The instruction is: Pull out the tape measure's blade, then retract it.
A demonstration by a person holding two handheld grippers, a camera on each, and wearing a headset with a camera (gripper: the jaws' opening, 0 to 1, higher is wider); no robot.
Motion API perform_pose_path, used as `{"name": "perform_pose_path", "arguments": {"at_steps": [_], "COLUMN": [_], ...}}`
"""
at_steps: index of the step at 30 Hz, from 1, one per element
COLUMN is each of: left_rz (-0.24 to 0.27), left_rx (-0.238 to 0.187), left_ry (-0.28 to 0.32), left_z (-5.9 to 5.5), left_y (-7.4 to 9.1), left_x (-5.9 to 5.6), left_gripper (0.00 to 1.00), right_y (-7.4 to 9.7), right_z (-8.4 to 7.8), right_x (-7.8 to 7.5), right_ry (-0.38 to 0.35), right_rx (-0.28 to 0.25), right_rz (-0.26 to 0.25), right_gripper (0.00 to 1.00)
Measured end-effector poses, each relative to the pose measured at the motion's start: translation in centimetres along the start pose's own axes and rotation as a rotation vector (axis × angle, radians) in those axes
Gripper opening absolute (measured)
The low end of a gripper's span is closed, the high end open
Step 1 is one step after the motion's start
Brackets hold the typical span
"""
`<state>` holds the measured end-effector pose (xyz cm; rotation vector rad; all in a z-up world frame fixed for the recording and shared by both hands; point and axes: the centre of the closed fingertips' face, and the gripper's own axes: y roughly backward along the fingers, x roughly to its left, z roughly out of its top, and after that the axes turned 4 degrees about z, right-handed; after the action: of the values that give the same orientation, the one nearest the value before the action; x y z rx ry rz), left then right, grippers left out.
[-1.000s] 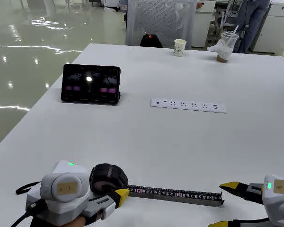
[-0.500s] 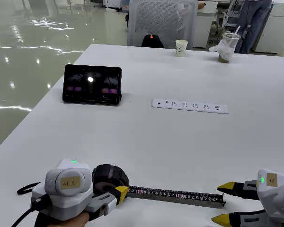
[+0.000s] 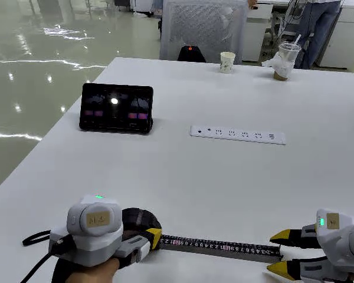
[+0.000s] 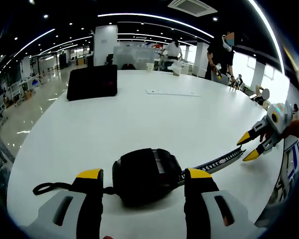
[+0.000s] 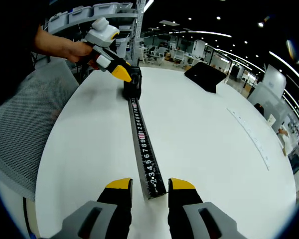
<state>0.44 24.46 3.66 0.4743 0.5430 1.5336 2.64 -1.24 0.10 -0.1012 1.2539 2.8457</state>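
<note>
- the left gripper is sitting low at the near left edge of the white table, its yellow-tipped jaws standing wide on either side of the black tape measure.
- one jaw is looking pressed against the tape measure's side, while a thin dark gap is showing at the other, so i cannot tell whether it is truly clamping.
- the tape measure is resting on the table, with its black strap trailing out behind it.
- the blade is lying flat on the table, drawn out from the tape measure and running straight across to the right gripper.
- the right gripper is sitting at the blade's free end with its jaws parted to a narrow gap. the blade's tip is lying between them with space showing on both sides, so nothing is being gripped.
- farther up the table, a dark tablet is leaning upright, a white power strip is lying to its right, and a paper cup is standing near the far edge.
</note>
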Motion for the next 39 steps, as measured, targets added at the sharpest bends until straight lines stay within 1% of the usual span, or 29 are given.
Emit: {"name": "perform_pose_path", "arguments": {"at_steps": [1,6,11,17,21,24,32,35,39], "left_rz": [0.001,0.002,0.005,0.014,0.013,0.012,0.023,0.03,0.039], "left_rx": [0.001,0.009,0.017,0.023,0.027,0.033,0.046,0.053,0.059], "left_ry": [-0.001,-0.004,-0.005,0.009,0.013,0.017,0.026,0.028,0.037], "left_z": [0.0,0.0,-0.1,0.0,0.0,-0.1,-0.3,-0.4,-0.5], "left_y": [0.0,-0.4,-0.5,-0.9,-1.1,-1.4,-1.8,-2.0,-2.1], "left_x": [-0.1,-0.3,-0.4,-0.1,-0.3,-0.4,-0.4,-0.4,-0.4], "left_gripper": [0.61,0.6,0.6,0.6,0.59,0.58,0.6,0.6,0.62], "right_y": [0.0,0.1,0.1,0.0,-0.1,-0.2,-0.3,-0.3,-0.3], "right_z": [0.0,-0.1,-0.4,-1.2,-1.3,-1.7,-1.7,-1.7,-1.7], "right_x": [-0.1,-0.6,-0.8,-0.8,-0.7,-0.6,-0.6,-0.5,-0.4], "right_ry": [-0.005,0.016,0.04,0.064,0.066,0.082,0.063,0.077,0.052], "right_rx": [0.002,0.017,0.045,0.079,0.091,0.111,0.107,0.11,0.105], "right_rz": [0.002,0.019,0.03,0.061,0.082,0.099,0.141,0.161,0.166], "right_gripper": [0.25,0.19,0.19,0.16,0.15,0.13,0.13,0.12,0.11]}}
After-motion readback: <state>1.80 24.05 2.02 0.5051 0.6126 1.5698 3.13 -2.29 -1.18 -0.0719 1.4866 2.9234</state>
